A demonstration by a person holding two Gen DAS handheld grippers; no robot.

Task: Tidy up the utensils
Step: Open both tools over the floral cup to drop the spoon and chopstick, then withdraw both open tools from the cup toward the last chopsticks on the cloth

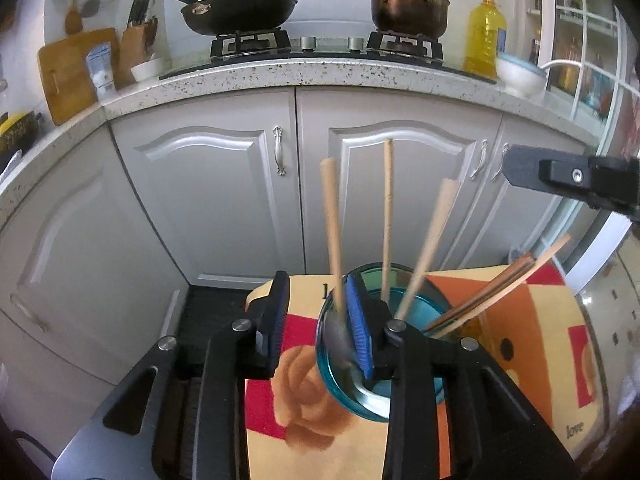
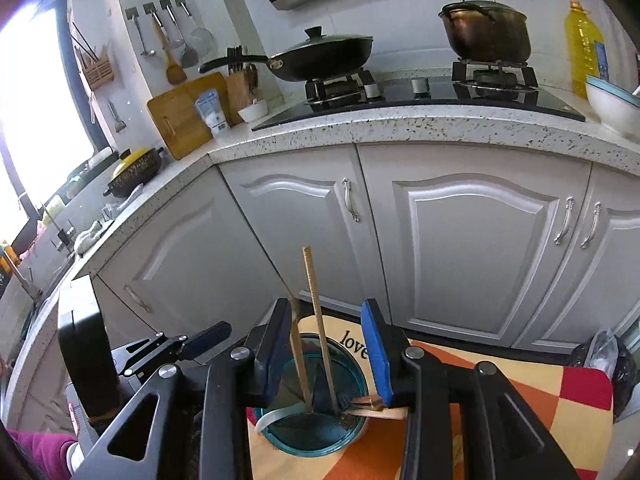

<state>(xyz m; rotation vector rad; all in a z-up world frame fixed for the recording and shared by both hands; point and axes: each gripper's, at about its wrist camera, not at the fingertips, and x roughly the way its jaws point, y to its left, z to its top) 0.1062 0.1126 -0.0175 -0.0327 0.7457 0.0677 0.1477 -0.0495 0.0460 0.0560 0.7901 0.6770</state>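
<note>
- Left wrist view, upper left: cutting board (image 1: 74, 76) leaning against the wall, knife block (image 1: 138, 46) beside it.
- Upper middle: black frying pan (image 1: 240, 10) with lid on the stove, copper pot (image 1: 408, 8) on the other burner, yellow oil bottle (image 1: 485, 36) to its right.
- Lower middle: left gripper (image 1: 320, 320) with jaws apart, nothing pressed between the pads; wooden-handled spoon (image 1: 334, 240) standing just inside the gap, bowl end down in the blue glass bowl (image 1: 432, 308).
- Two more wooden handles (image 1: 387, 216) upright in that bowl, one straight, one tilted right.
- Lower right: bundle of chopsticks (image 1: 504, 284) slanting out of a second glass, on the patterned cloth (image 1: 560, 320).
- Right wrist view, lower middle: right gripper (image 2: 328, 344) above the same bowl (image 2: 348, 360), jaws parted, pads clear of the two sticks (image 2: 320, 320) rising between them.
- Lower left there: tip of the left gripper, black with blue pad.
</note>
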